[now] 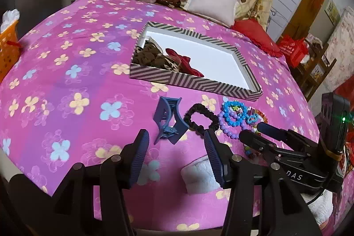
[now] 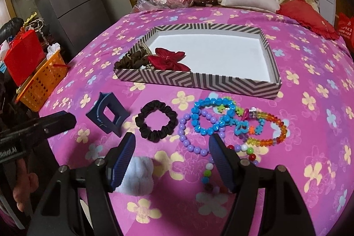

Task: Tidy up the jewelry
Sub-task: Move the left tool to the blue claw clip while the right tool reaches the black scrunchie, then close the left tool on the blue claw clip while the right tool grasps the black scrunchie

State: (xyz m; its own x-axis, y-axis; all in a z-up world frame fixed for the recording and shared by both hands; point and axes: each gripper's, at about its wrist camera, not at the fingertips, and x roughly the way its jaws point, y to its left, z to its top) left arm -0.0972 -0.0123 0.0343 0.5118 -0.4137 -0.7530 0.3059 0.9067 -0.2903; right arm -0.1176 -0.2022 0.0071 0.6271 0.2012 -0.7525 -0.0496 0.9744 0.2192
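In the left wrist view, the left gripper [image 1: 176, 148] hangs over the pink flowered bedspread [image 1: 66, 85] with its jaws spread wide and nothing between the ribbed blue pads [image 1: 141, 154]; only cloth and a pale fluffy item [image 1: 199, 176] show in the gap. Just beyond its fingertips lies the blue claw clip [image 1: 169, 118], apart from both pads, with the black scrunchie [image 1: 200, 119] beside it and touching the tip of the right-hand pad as seen here. Further right is a cluster of bead bracelets [image 1: 236, 118], where the right gripper [image 1: 254, 132] reaches in from the side, its fingers over the beads; whether they touch cannot be told from this angle. The striped box [image 1: 194, 83] sits farther up the bed, holding a red bow [image 1: 185, 61] and brown scrunchies [image 1: 148, 56] in its left end. In the right wrist view, the right gripper [image 2: 172, 154] is also released, jaws well apart and empty. The purple bead bracelet [image 2: 194, 136] curves between the fingertips, and a multicoloured bead strand [image 2: 221, 160] runs under the right finger. The blue bead bracelet [image 2: 212, 116] and a rainbow bracelet [image 2: 272, 127] lie just beyond. The black scrunchie [image 2: 156, 123] and claw clip [image 2: 108, 114] rest to the left, near the left gripper's finger [image 2: 57, 123], which enters from the left edge. The striped box [image 2: 199, 79] stands behind them.
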